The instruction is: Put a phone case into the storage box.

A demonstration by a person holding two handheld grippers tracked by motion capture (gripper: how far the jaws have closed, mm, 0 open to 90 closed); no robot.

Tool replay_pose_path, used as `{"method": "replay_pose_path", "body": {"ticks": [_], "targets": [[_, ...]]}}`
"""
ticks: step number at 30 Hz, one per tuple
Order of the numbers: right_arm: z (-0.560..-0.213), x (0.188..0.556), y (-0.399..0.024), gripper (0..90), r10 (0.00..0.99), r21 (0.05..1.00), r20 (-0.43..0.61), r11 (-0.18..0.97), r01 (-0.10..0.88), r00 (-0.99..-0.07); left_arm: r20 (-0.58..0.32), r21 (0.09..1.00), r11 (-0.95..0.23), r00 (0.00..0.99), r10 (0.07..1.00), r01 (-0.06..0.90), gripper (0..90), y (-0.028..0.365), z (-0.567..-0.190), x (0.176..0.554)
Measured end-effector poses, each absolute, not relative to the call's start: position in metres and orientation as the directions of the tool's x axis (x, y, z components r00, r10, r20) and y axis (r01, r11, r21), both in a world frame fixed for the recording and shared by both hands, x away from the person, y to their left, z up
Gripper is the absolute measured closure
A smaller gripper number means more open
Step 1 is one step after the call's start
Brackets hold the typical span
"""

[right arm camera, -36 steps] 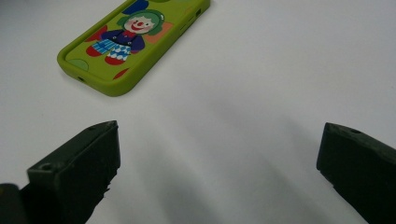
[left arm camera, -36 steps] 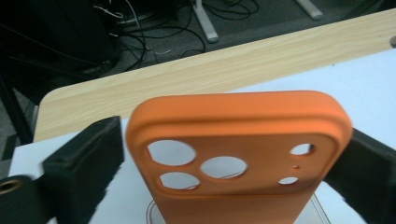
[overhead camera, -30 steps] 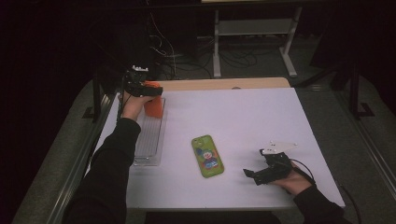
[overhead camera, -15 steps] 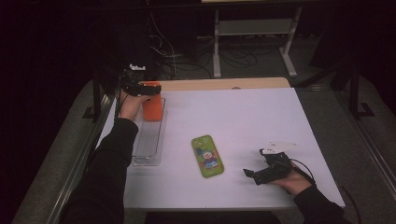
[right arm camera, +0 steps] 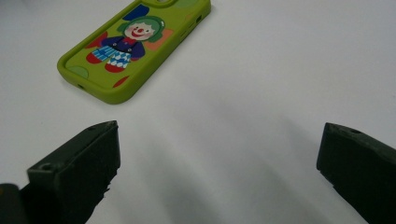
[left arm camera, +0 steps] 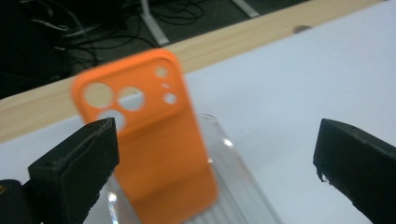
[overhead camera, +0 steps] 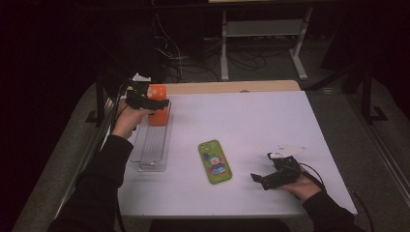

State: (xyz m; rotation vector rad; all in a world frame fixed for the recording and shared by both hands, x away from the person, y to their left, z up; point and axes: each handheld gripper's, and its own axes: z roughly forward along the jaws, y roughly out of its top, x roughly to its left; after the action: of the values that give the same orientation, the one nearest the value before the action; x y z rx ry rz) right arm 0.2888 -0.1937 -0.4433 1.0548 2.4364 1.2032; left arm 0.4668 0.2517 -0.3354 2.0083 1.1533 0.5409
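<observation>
Left claw [left arm camera: 210, 154] gapes wide around the orange phone case [left arm camera: 149, 135] (standing in the clear tray [overhead camera: 151, 145]), gripping nothing.

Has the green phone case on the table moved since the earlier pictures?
No. In the high view the green phone case lies at the same spot beside the clear tray, at the same slant, apart from the right gripper.
</observation>
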Motion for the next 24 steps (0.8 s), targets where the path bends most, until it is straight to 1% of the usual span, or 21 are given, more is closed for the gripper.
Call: {"method": "replay_pose_path", "body": {"ticks": [8, 12, 19, 21, 23, 24], "targets": [[-0.441, 0.288, -0.194, 0.0, 0.687, 0.769, 0.110, 0.399, 0.500, -0.718, -0.032, 0.799, -0.339, 0.599, 0.800, 0.496, 0.0, 0.232, -0.328, 0.434], [-0.442, 0.289, -0.193, 0.0, 0.684, 0.769, 0.106, 0.404, 0.496, -0.722, -0.032, 0.806, -0.368, 0.654, 0.756, 0.464, 0.0, 0.219, -0.326, 0.415], [-0.442, 0.288, -0.193, 0.0, 0.681, 0.766, 0.106, 0.408, 0.497, -0.724, -0.081, 0.815, -0.365, 0.713, 0.697, 0.450, 0.8, 0.200, -0.335, 0.387], [-0.441, 0.288, -0.193, 0.0, 0.683, 0.767, 0.108, 0.405, 0.498, -0.722, -0.094, 0.820, -0.362, 0.728, 0.679, 0.443, 5.1, 0.195, -0.339, 0.380], [-0.441, 0.288, -0.193, 0.0, 0.683, 0.766, 0.107, 0.406, 0.498, -0.722, -0.095, 0.822, -0.367, 0.741, 0.665, 0.435, 7.1, 0.190, -0.343, 0.374], [-0.441, 0.288, -0.193, 0.0, 0.685, 0.767, 0.109, 0.404, 0.499, -0.721, -0.098, 0.823, -0.366, 0.743, 0.662, 0.434, 10.2, 0.190, -0.344, 0.372]]}}
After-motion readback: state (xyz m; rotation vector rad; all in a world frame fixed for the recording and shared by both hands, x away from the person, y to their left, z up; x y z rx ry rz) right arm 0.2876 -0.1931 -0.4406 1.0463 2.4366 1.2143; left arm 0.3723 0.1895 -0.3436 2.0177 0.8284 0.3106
